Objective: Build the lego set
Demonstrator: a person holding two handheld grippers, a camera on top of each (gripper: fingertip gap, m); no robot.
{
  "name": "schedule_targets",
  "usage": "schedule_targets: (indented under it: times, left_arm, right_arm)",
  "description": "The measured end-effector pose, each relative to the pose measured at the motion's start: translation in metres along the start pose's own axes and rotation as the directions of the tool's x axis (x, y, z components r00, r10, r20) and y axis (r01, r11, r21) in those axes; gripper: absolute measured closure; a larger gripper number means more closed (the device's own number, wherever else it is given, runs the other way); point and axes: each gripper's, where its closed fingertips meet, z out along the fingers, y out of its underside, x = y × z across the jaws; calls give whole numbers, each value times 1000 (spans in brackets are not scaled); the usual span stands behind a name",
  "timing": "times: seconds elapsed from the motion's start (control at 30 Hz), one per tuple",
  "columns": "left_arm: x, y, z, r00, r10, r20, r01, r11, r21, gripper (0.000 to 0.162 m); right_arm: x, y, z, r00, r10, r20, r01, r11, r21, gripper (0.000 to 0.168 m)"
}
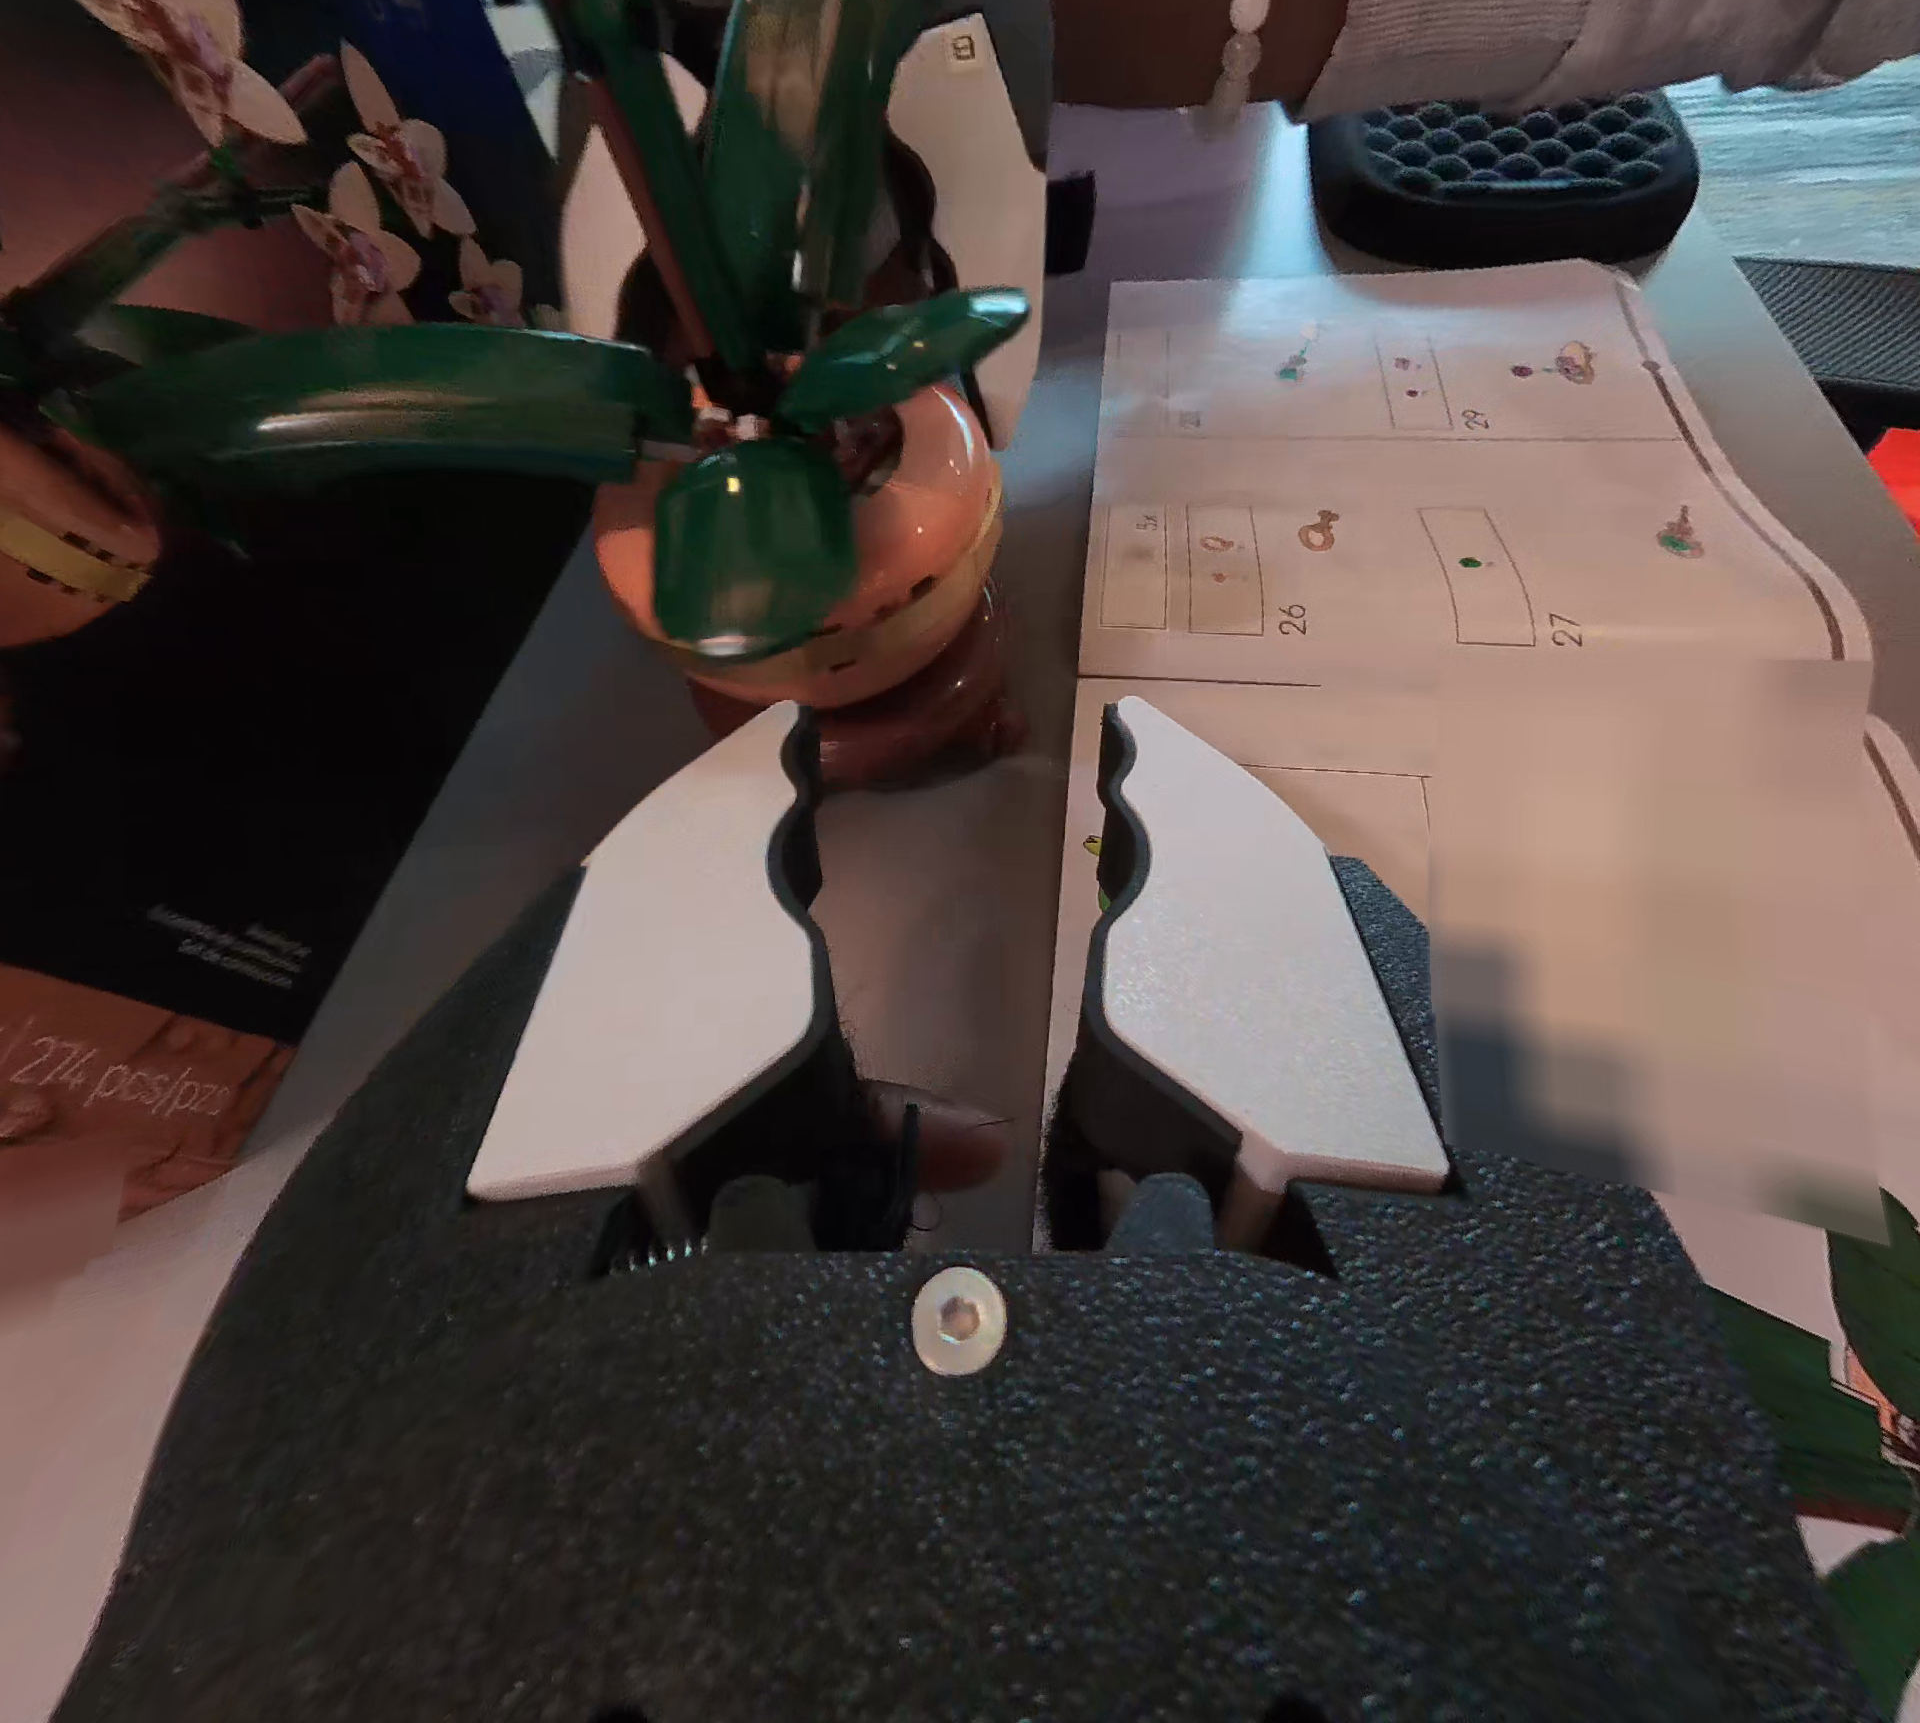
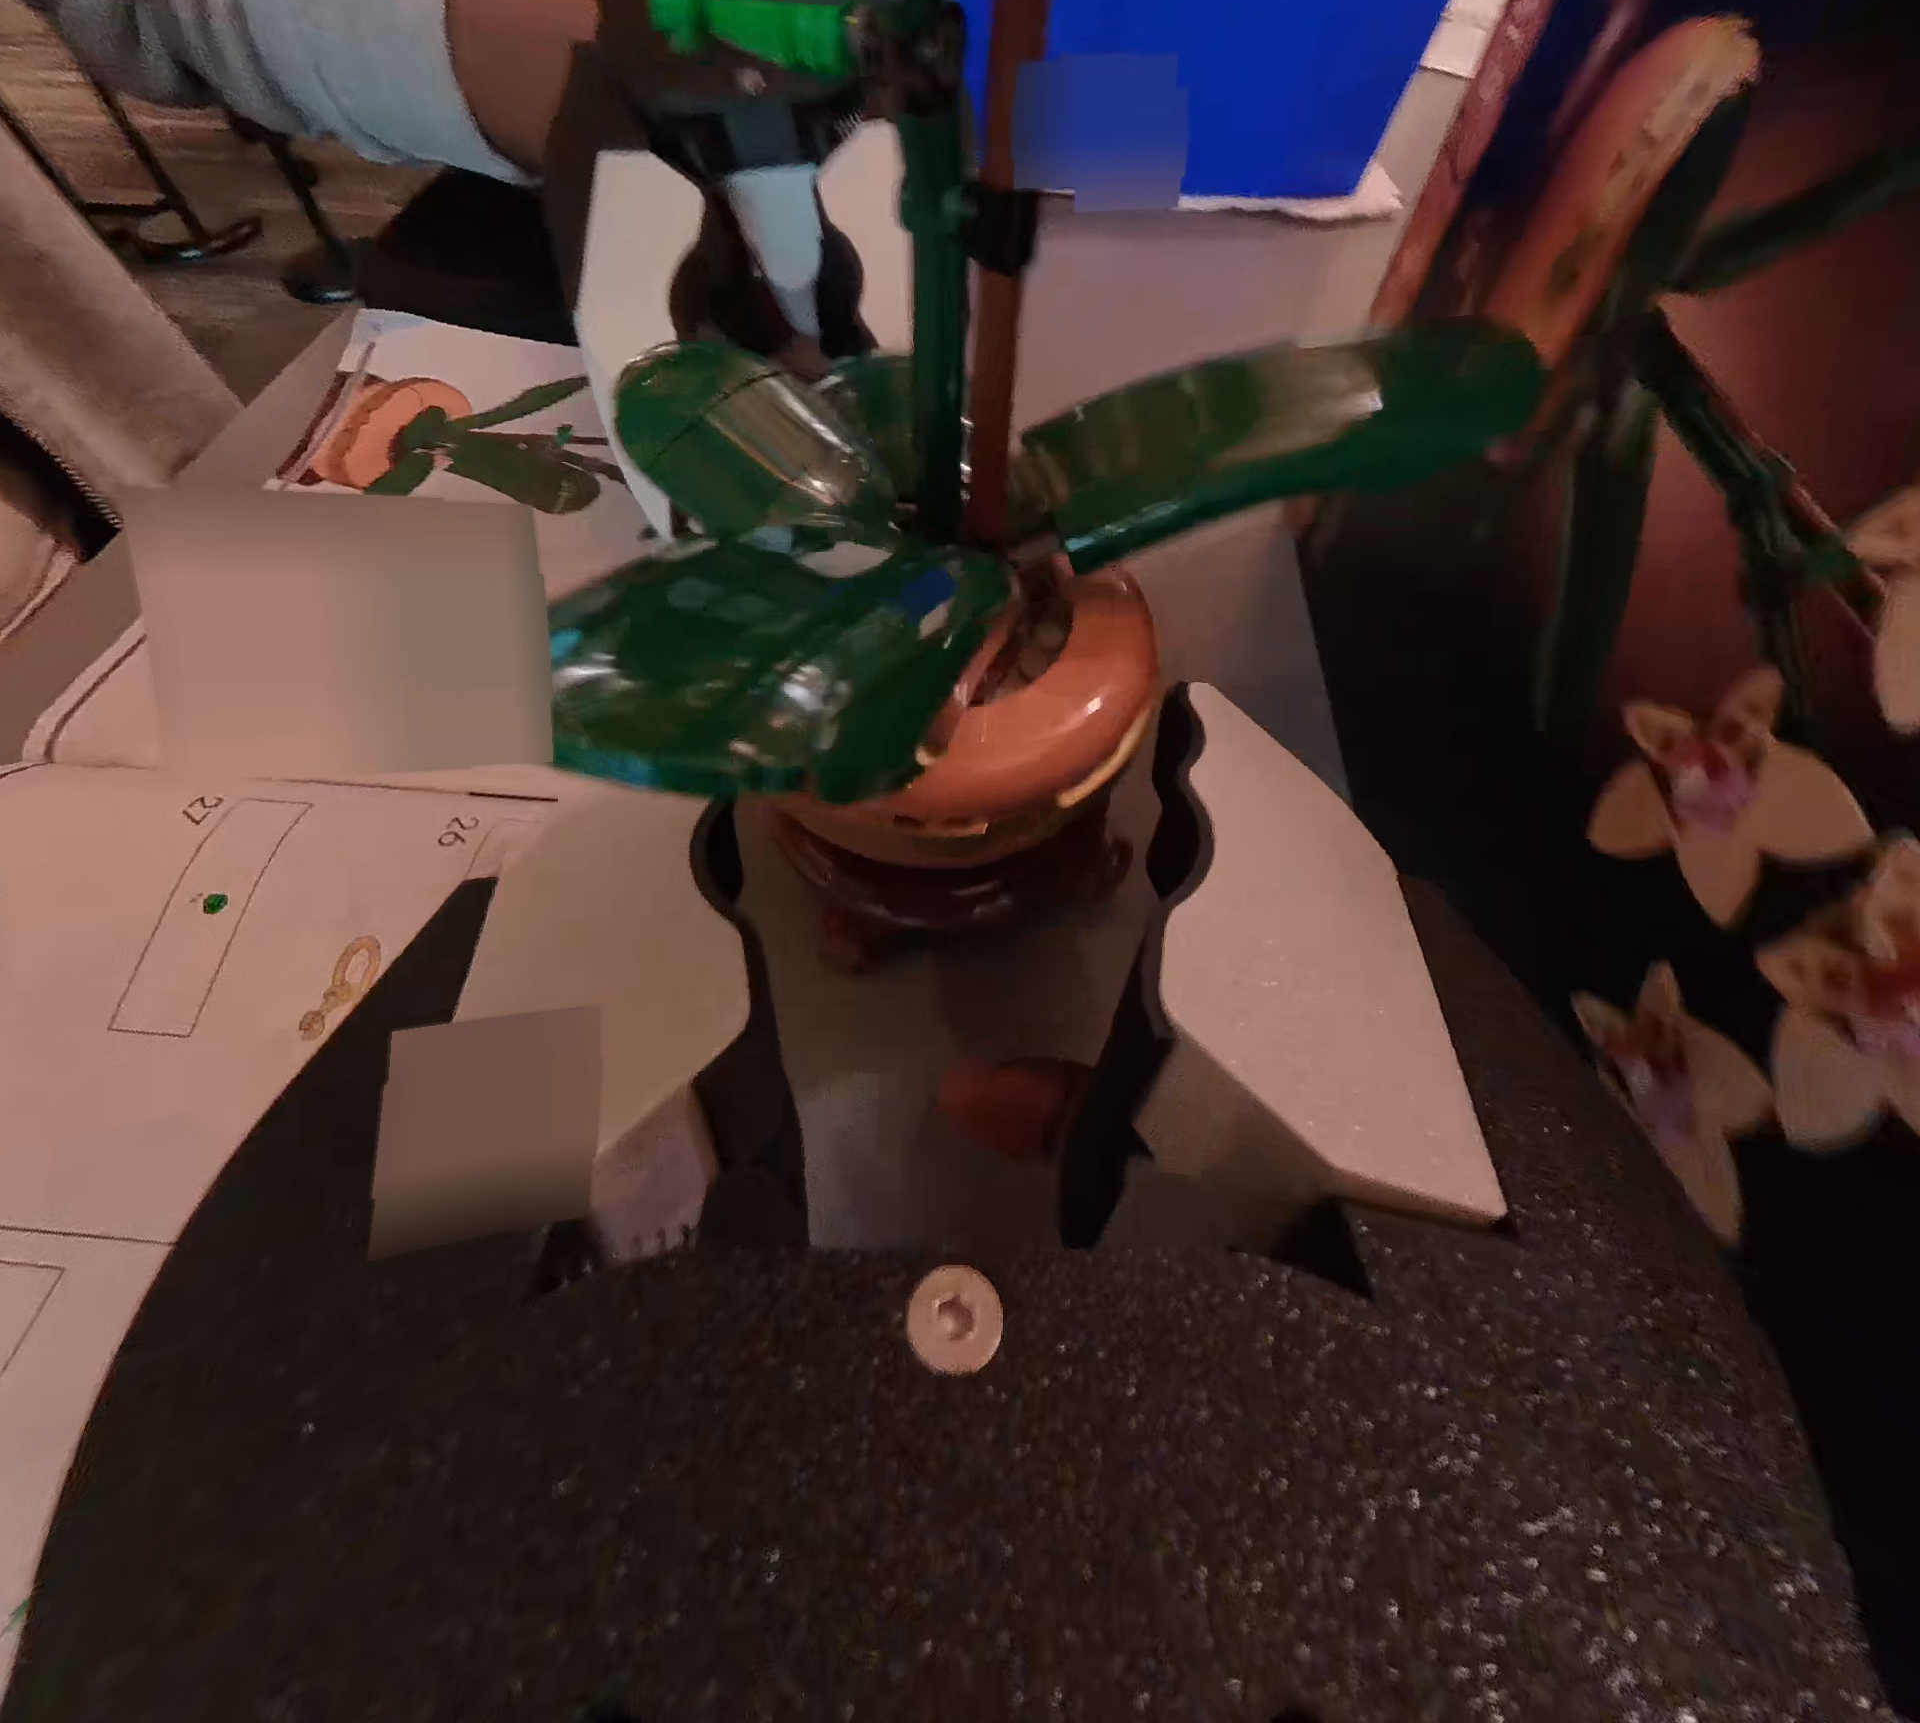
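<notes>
The lego orchid stands on the table: a tan round pot (image 1: pixel 914 530) on a brown base, dark green leaves (image 1: pixel 395 406), and a green and a brown stem (image 2: pixel 935 271) with no flowers in view. My left gripper (image 1: pixel 956 717) is open and empty, its tips just in front of the pot's base. My right gripper (image 2: pixel 951 769) is open on the opposite side, a finger on each side of the pot (image 2: pixel 1049 686), with small gaps showing. Each gripper shows behind the plant in the other's view: the right gripper (image 1: pixel 800 343), the left gripper (image 2: pixel 717 302).
The open instruction booklet (image 1: pixel 1455 478) lies flat beside the pot, also in the right wrist view (image 2: pixel 208 925). The lego box (image 1: pixel 208 634) stands upright close on the pot's other side (image 2: pixel 1662 634). A blue bin (image 2: pixel 1195 11) and a black honeycomb pad (image 1: pixel 1507 177) lie farther off. There is about 8 centimetres between the tips of the two grippers.
</notes>
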Motion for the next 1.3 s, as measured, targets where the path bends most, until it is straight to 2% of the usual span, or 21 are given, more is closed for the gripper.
schedule_targets:
  times: [0.13,0.23,0.4,0.47,0.53,0.57,0.63,0.7,0.73,0.77,0.8,0.83,0.87,0.93,1.0,1.03,1.1,1.17,1.2,1.23,1.3]
  left_arm:
    - [-7,-9,-18,997,-2,76,-1,999,41,110]
    - [-13,-15,-32,988,-9,154,-1,998,60,109]
    - [-12,-40,-73,911,-30,411,-15,994,106,106]
    - [-4,-52,-90,857,-83,509,4,988,154,88]
    - [16,-65,-96,837,-175,518,54,969,240,70]
    - [25,-71,-98,827,-218,519,78,957,278,61]
    - [40,-76,-100,798,-257,546,95,947,307,31]
    - [48,-75,-106,754,-245,610,76,954,290,20]
    - [51,-75,-112,730,-237,641,58,956,288,21]
    - [55,-75,-119,713,-228,663,30,955,296,41]
    - [61,-78,-131,694,-216,686,-19,948,318,101]
    - [66,-83,-147,662,-228,714,-85,924,373,162]
    - [67,-86,-160,638,-260,725,-111,901,420,162]
    - [66,-85,-169,655,-252,712,-99,906,412,162]
    - [66,-83,-169,682,-212,700,-111,916,386,162]
    - [62,-79,-171,662,-220,716,-109,917,383,156]
    - [49,-72,-175,602,-229,765,-138,914,382,66]
    - [38,-55,-170,583,-233,779,-71,940,335,53]
    - [38,-45,-168,589,-228,775,-26,953,301,122]
    - [38,-43,-169,589,-231,774,-26,952,304,162]
    - [35,-45,-180,552,-258,793,-66,934,350,162]
  right_arm:
    - [-2,-4,-34,984,54,-169,-40,996,83,92]
    - [-7,3,-62,925,173,-338,-154,985,83,99]
    - [-53,19,-108,694,410,-592,-369,909,196,105]
    - [-78,12,-119,620,445,-646,-353,894,277,95]
    - [-103,-4,-122,583,430,-689,-272,903,333,82]
    - [-115,-14,-121,573,403,-714,-220,915,339,74]
    - [-131,-32,-120,526,337,-781,-121,938,324,61]
    - [-140,-42,-119,468,275,-840,-52,957,285,53]
    - [-142,-45,-123,420,249,-873,-28,965,261,59]
    - [-144,-49,-130,359,223,-906,9,970,242,101]
    - [-148,-56,-137,313,189,-931,81,971,225,168]
    - [-152,-64,-139,306,162,-938,143,966,213,168]
    - [-153,-65,-139,308,161,-938,134,968,210,168]
    - [-154,-64,-137,324,153,-934,121,972,202,168]
    - [-150,-63,-141,294,156,-943,141,969,204,136]
    - [-148,-62,-141,289,168,-942,152,964,219,119]
    - [-140,-54,-137,310,201,-929,119,962,248,87]
    - [-136,-41,-137,308,215,-927,70,966,247,127]
    - [-135,-38,-141,291,210,-933,78,967,242,167]
    - [-134,-37,-143,287,214,-934,88,965,248,168]
    - [-130,-29,-144,292,230,-929,66,964,259,168]
